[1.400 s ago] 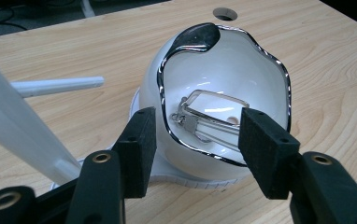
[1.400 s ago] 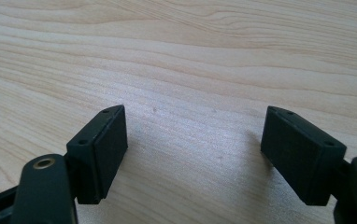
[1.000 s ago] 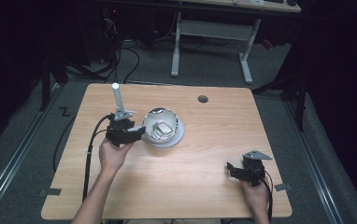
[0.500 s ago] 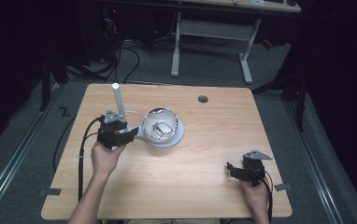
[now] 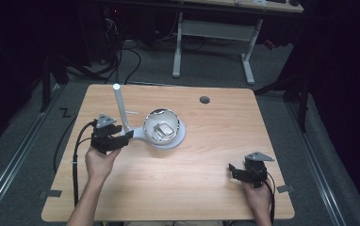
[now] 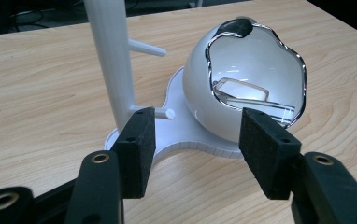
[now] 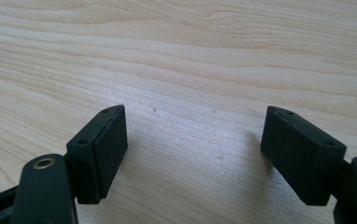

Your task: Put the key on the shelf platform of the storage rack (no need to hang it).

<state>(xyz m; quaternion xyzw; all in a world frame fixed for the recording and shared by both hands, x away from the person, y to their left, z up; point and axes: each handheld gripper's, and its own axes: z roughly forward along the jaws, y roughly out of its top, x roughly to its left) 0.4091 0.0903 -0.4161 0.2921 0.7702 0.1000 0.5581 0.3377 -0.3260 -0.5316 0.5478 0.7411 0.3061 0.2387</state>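
A white stand has a flat base (image 5: 180, 139), an upright post (image 5: 119, 106) with short pegs, and a round white bowl (image 5: 152, 128) with a shiny wavy rim. A clear rectangular piece (image 5: 165, 130) lies inside the bowl. My left gripper (image 5: 127, 137) is at the stand's left end, open, with nothing between its pads. In the left gripper view the post (image 6: 111, 60) rises just beyond the left pad and the bowl (image 6: 200, 88) lies ahead of the left gripper (image 6: 200, 140). My right gripper (image 5: 232, 169) rests open near the table's front right, with bare wood ahead of the right gripper (image 7: 193, 149).
The wooden table (image 5: 216, 132) has a dark round grommet (image 5: 204, 100) near its far edge. A white desk frame (image 5: 213, 28) and cables (image 5: 121, 52) stand on the dark floor beyond. A black cable (image 5: 77, 150) trails from the left gripper over the table's left side.
The left gripper has drawn back to the left, from beside the bowl to the stand's left end. The right gripper has stayed where it was.
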